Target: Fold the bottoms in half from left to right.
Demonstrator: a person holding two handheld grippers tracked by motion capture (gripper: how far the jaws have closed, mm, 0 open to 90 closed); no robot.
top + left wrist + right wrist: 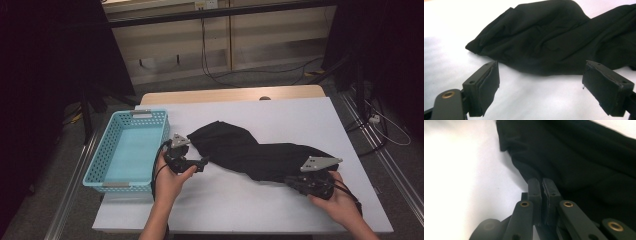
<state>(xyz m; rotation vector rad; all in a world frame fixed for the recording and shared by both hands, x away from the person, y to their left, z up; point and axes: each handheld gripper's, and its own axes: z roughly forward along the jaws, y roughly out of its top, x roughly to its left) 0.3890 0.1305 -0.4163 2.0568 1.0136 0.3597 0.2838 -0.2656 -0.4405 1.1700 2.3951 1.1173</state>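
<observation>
At the lower right of the high view, the right tongs [300, 184] sit clenched at the near edge of the black cloth [250, 150]; whether a fold is actually pinched between them I cannot tell. Left of centre, the left tongs [196, 161] stand released, jaws wide, just short of the cloth's other end. Doing this well likely means sliding low along the white surface [280, 112] to catch one hem only. Farther left stands the blue basket [150, 116].

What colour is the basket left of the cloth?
Light blue; the basket shows best in the high view.
</observation>
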